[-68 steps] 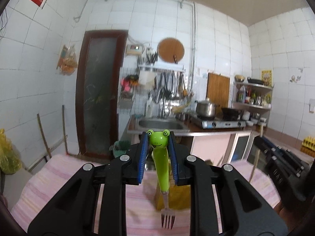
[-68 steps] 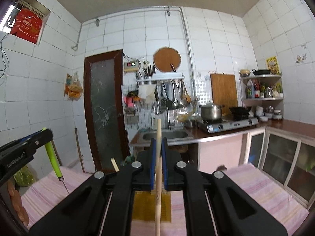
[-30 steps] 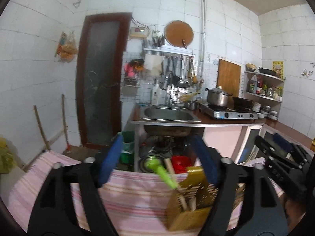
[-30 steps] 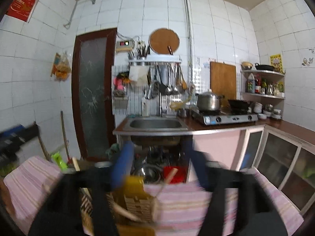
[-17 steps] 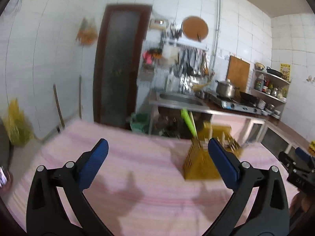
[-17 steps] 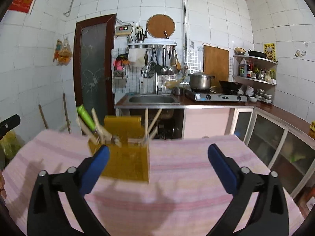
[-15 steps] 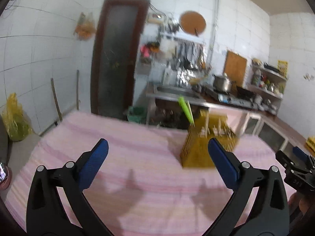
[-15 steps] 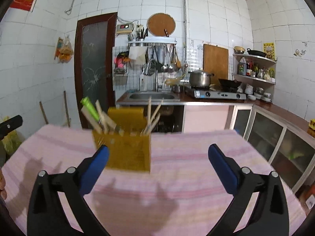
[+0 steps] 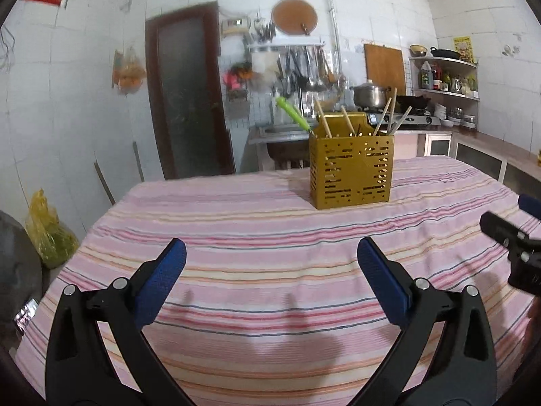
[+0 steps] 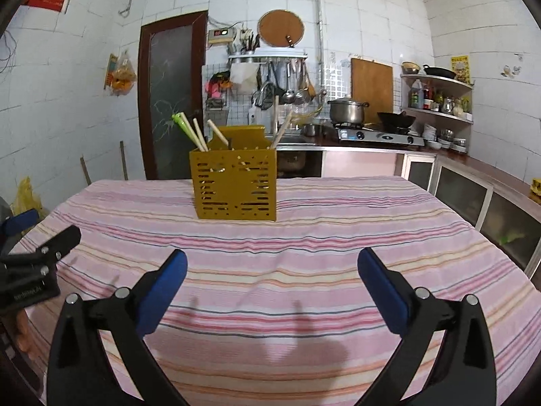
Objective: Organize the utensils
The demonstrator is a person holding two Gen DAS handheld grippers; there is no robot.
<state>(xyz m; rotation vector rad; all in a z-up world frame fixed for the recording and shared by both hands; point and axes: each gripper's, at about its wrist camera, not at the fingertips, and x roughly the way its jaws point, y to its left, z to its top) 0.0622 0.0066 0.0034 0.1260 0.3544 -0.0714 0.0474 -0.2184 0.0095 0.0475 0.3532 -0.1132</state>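
While both grippers, left gripper (image 9: pixel 270 277) and right gripper (image 10: pixel 272 280), gape empty over striped cloth (image 10: pixel 304 247), yellow caddy (image 10: pixel 235 186) stands mid-table, green-handled fork (image 10: pixel 181 123) and chopsticks (image 10: pixel 199 138) inside; sticks light, stiff, slippery: pinch mid-shaft

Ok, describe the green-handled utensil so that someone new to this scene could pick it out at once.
On the pink striped tablecloth stands a mustard-yellow perforated metal holder. From its left end, a bright green plastic-handled utensil leans out to the left. Every other stick in the holder is pale wood; this one alone is green.
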